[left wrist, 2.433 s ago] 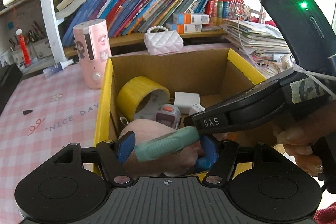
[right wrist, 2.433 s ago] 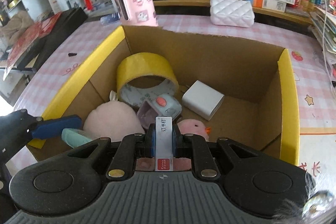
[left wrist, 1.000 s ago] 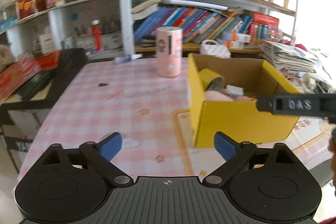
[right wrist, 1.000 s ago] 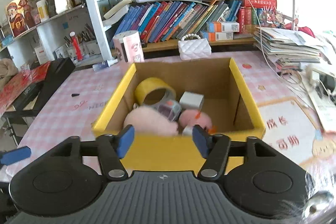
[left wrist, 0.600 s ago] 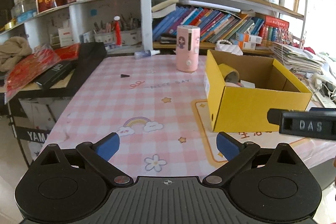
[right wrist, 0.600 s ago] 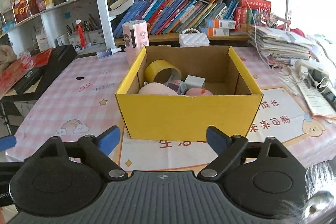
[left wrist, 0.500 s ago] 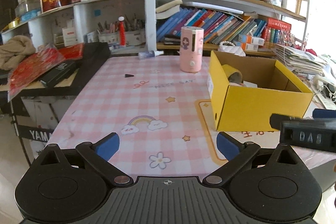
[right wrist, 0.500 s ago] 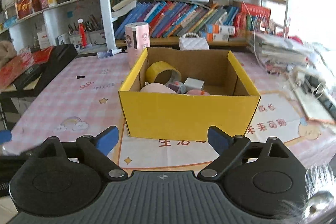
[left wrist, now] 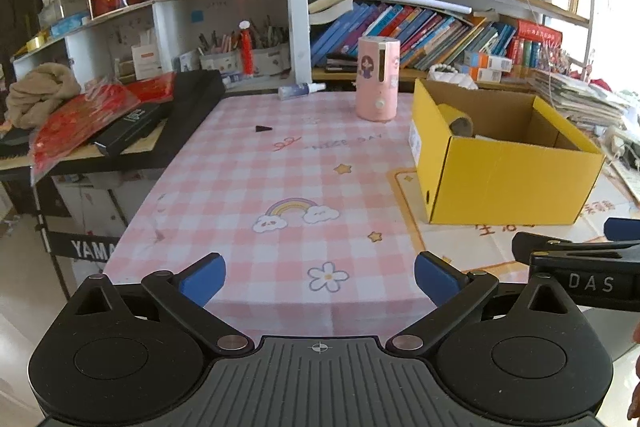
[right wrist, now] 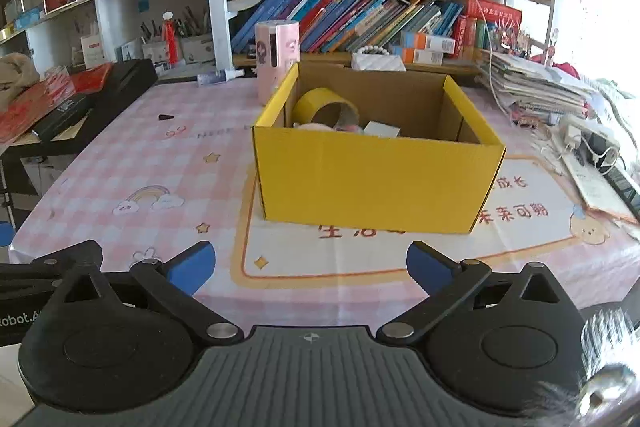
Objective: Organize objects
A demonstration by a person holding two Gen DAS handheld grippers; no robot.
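Both the left gripper [left wrist: 320,277] and right gripper [right wrist: 310,265] are spread wide and held empty. A yellow tape roll [right wrist: 324,109] is seen inside the yellow cardboard box [right wrist: 376,179] on the pink checked tablecloth [left wrist: 260,179].

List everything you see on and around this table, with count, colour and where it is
cardboard box: one, yellow, on the table, right of centre
tape roll: one, yellow, inside the box, left rear
pink soft item: one, inside the box, mostly hidden
white block: one, inside the box
pink canister: one, on the table behind the box
tablecloth: one, pink check
small dark piece: one, black, on the cloth, left rear
quilted purse: one, white, behind the box
left gripper: open, empty
right gripper: open, empty
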